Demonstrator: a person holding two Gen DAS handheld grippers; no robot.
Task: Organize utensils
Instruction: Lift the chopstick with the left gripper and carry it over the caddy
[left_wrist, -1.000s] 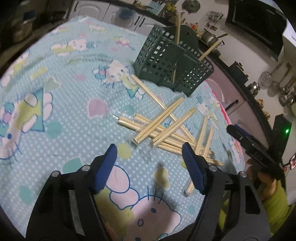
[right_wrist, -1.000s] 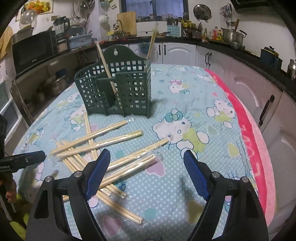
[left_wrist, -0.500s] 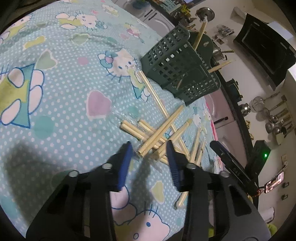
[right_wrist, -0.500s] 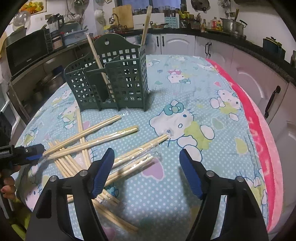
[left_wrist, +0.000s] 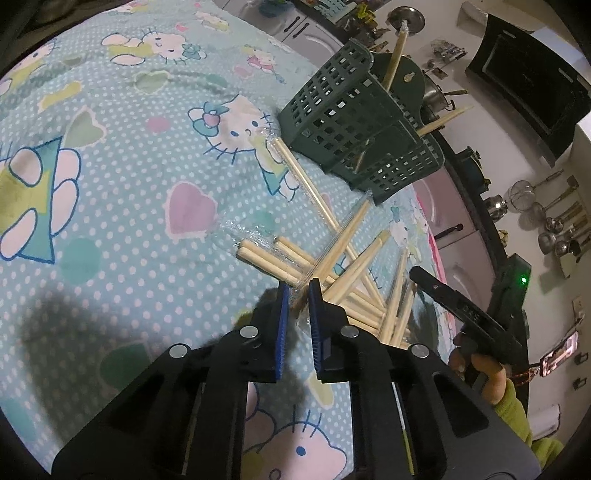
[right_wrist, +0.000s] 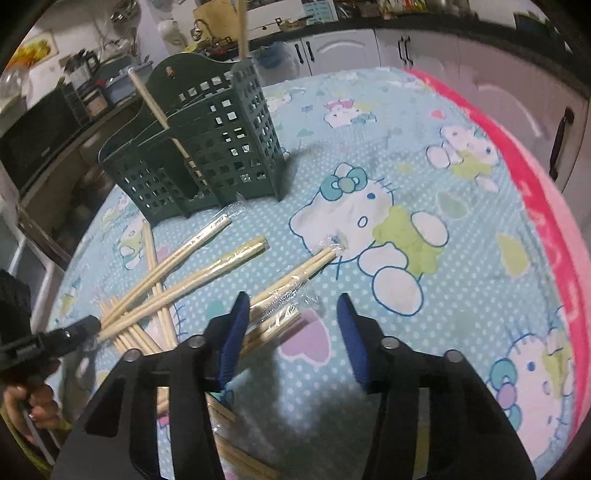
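A dark green lattice holder (left_wrist: 351, 122) (right_wrist: 207, 147) stands on the cloth with a few chopsticks upright in it. Several wrapped wooden chopstick pairs (left_wrist: 354, 284) lie crossed in front of it. My left gripper (left_wrist: 297, 291) is closing, its blue pads pinching the near end of one wrapped pair (left_wrist: 343, 236) that points at the holder. The right wrist view shows the left gripper (right_wrist: 88, 326) at the pile's left edge on that pair (right_wrist: 177, 254). My right gripper (right_wrist: 291, 306) is closing with a wide gap. It is low over another wrapped pair (right_wrist: 295, 269), which the pads do not press.
The table carries a light blue cartoon-cat cloth (right_wrist: 424, 177) with a pink border (right_wrist: 546, 221) along its right edge. Kitchen counters, white cabinets (right_wrist: 351, 51) and a microwave ring the table. A hand in a green sleeve (left_wrist: 509, 402) holds the right gripper (left_wrist: 454, 302).
The left jaws went from wide apart to nearly together on the chopstick end after moving up to the pile. The right gripper dropped closer to the chopsticks and its jaws narrowed.
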